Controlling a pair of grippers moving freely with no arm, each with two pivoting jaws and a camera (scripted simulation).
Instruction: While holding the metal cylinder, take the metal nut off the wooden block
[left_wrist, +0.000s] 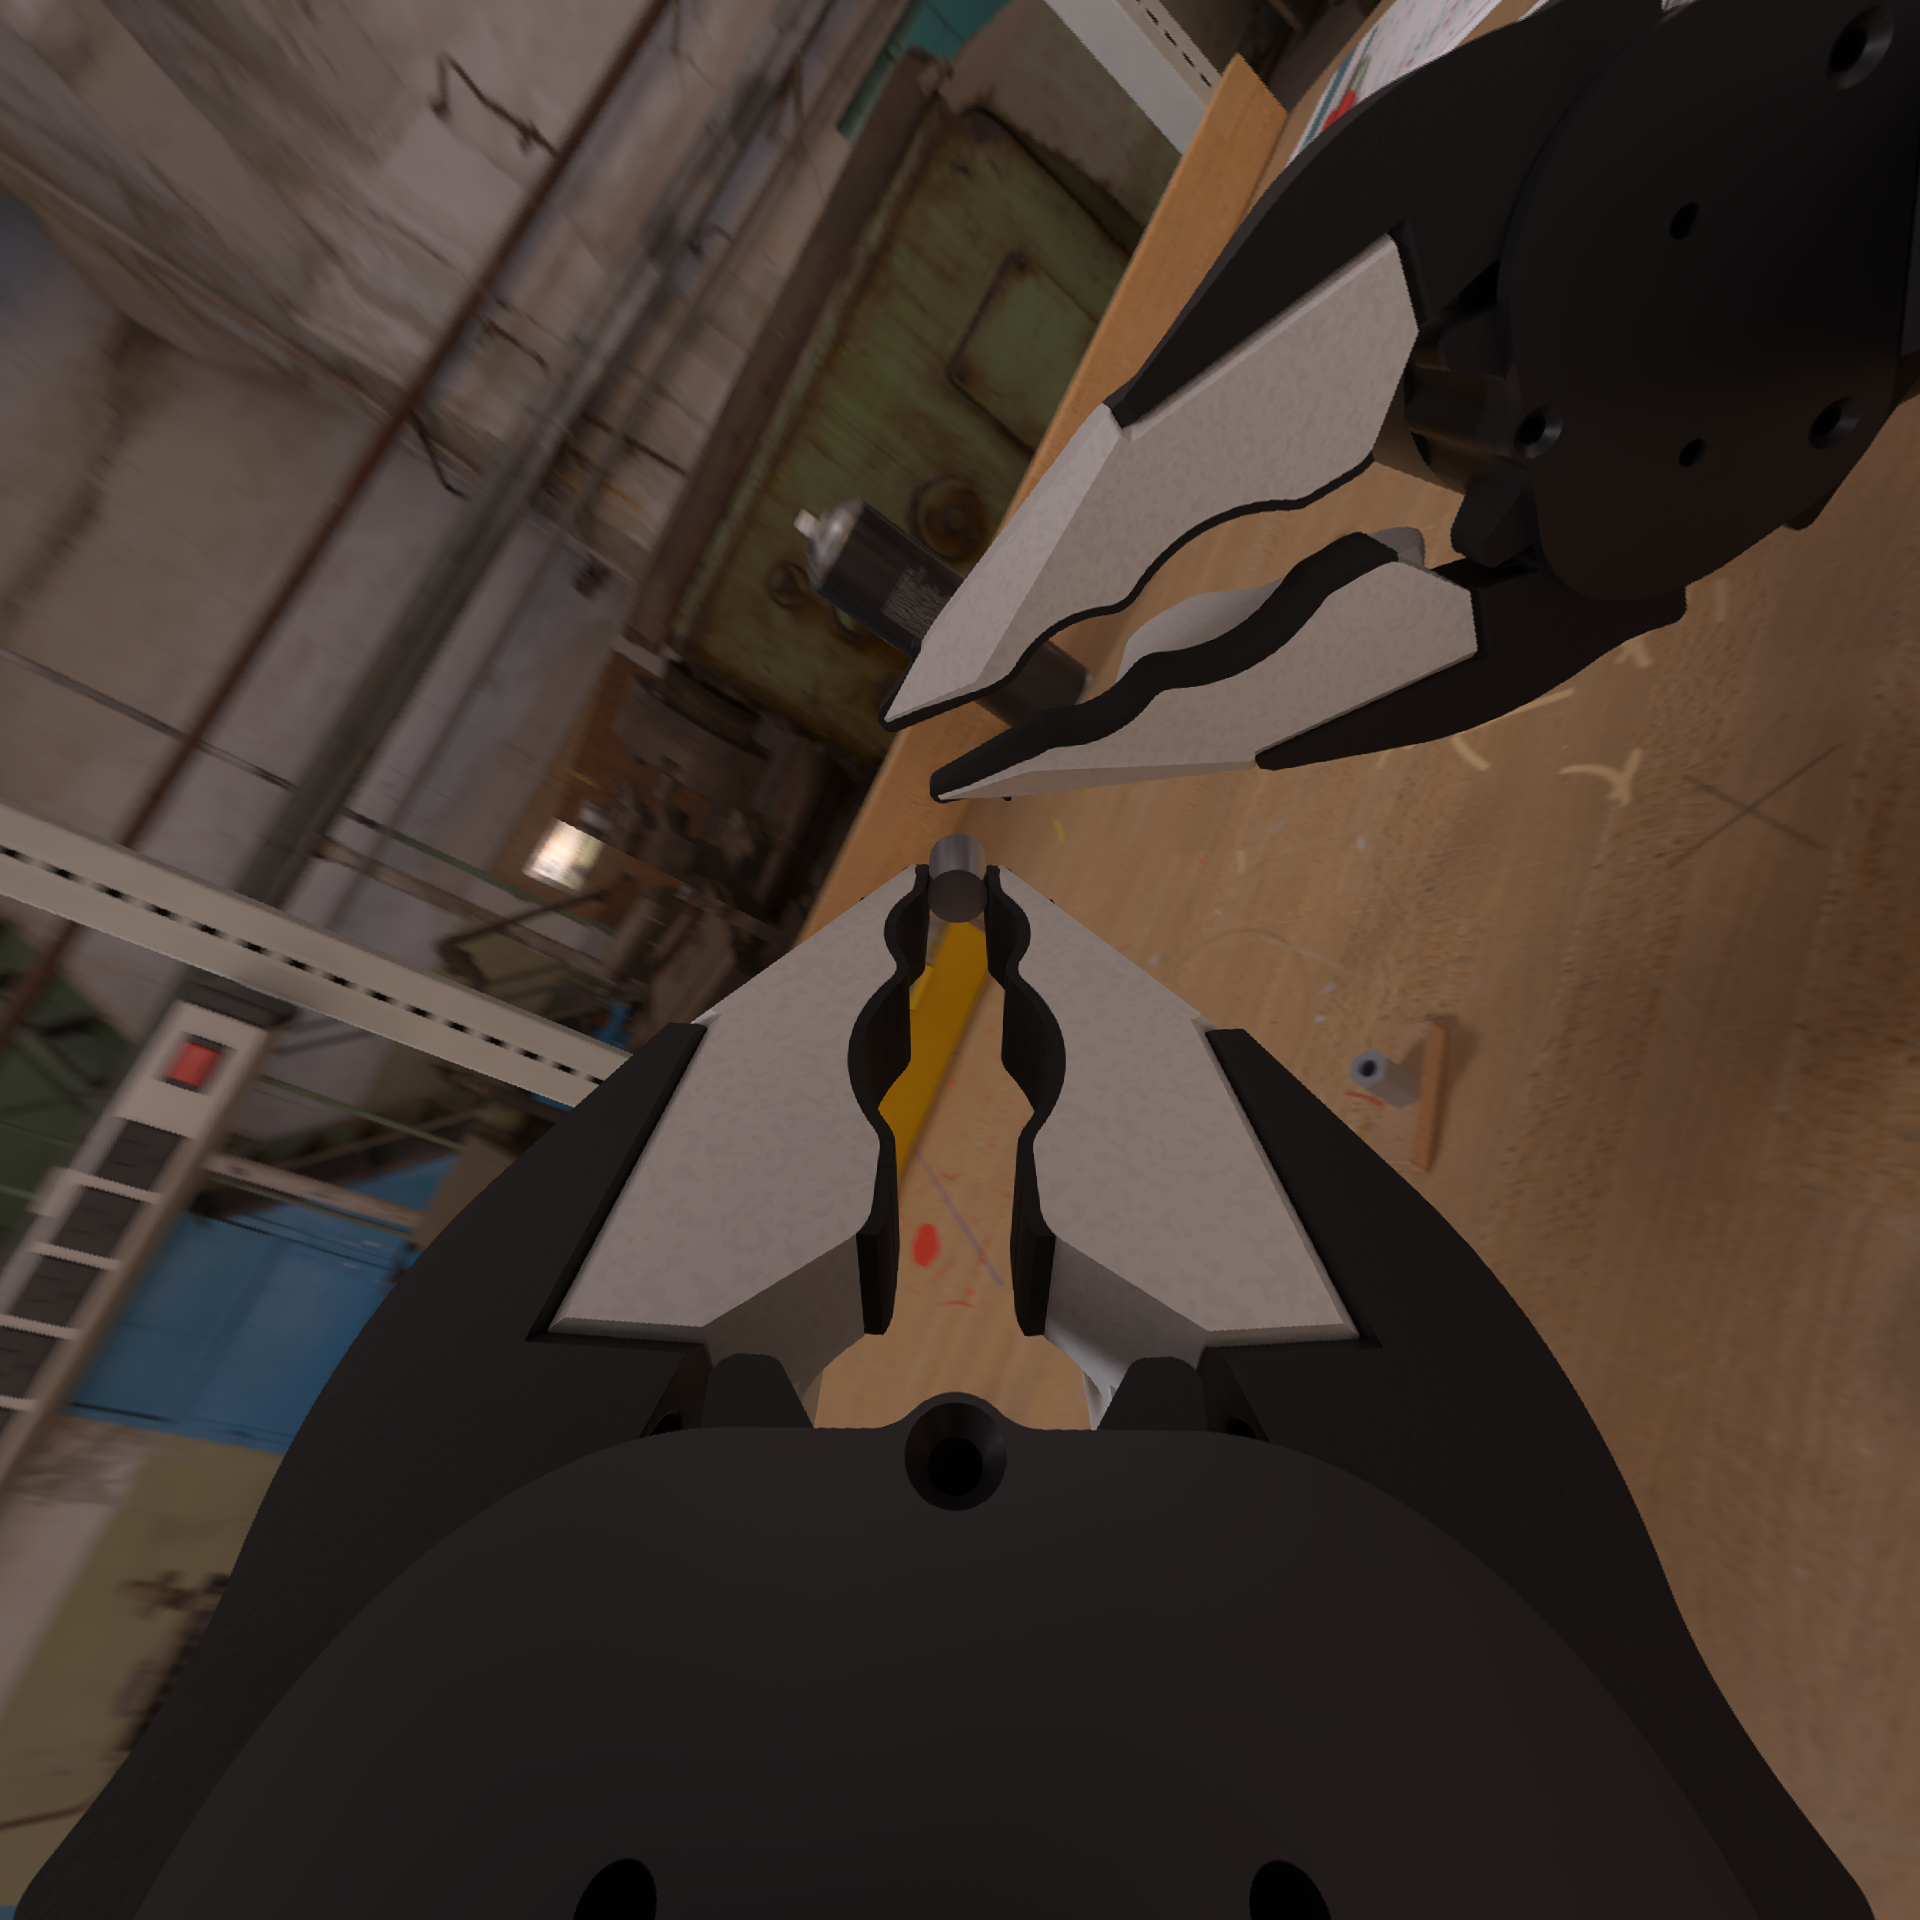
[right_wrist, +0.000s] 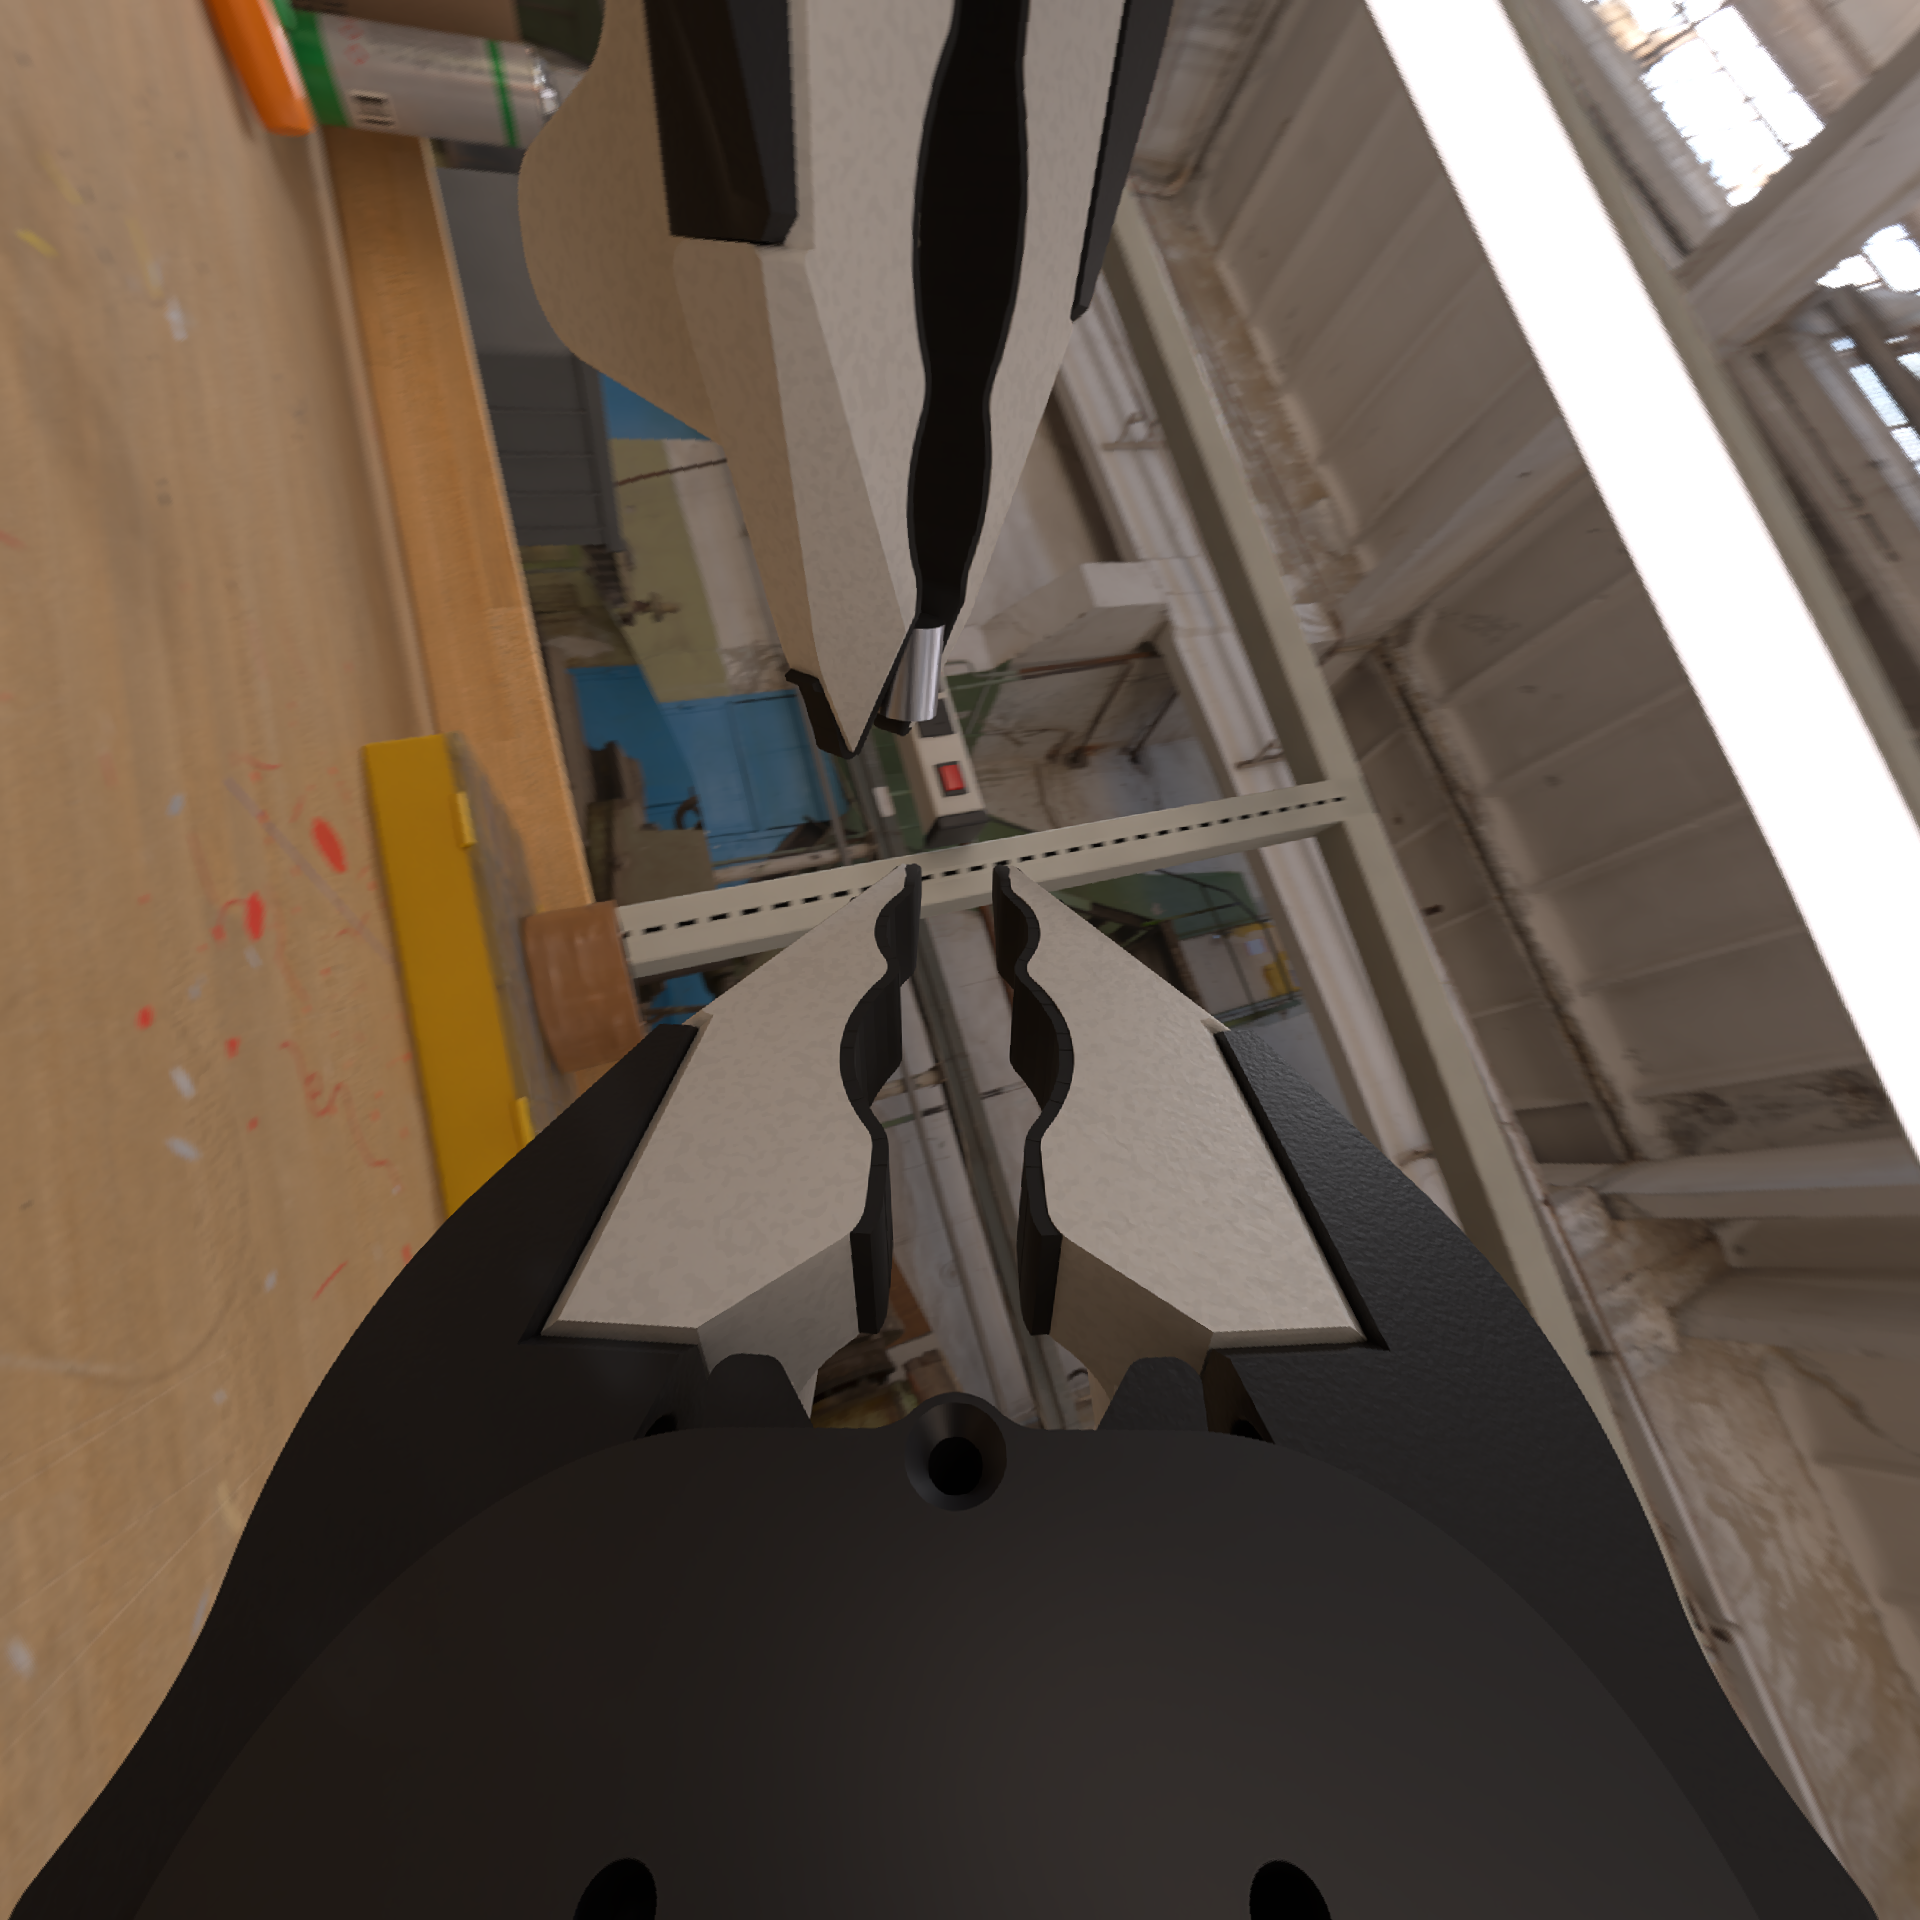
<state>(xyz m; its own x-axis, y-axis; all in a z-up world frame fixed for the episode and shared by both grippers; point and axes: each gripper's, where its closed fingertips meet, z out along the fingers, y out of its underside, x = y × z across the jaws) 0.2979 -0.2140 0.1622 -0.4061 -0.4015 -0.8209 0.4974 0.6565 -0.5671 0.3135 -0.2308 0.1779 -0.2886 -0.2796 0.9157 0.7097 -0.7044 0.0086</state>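
My left gripper (left_wrist: 956, 883) is shut on the small metal cylinder (left_wrist: 956, 891), pinched at its very fingertips and held up off the wooden table (left_wrist: 1558, 1351). The cylinder also shows in the right wrist view (right_wrist: 923, 673), at the tip of the left gripper there (right_wrist: 883, 707). My right gripper (right_wrist: 956, 878) is open and empty, up in the air; in the left wrist view it (left_wrist: 920, 753) hovers just beyond the cylinder. The metal nut (left_wrist: 1382, 1078) sits on the small wooden block (left_wrist: 1432, 1101) on the table, off to the right, away from both grippers.
A yellow bar (right_wrist: 436, 966) lies along the table's edge, with a brown block (right_wrist: 582, 982) past it. A black canister (left_wrist: 883, 587) stands at the far edge. An orange object (right_wrist: 265, 62) and a grey-green can (right_wrist: 436, 73) lie at one end.
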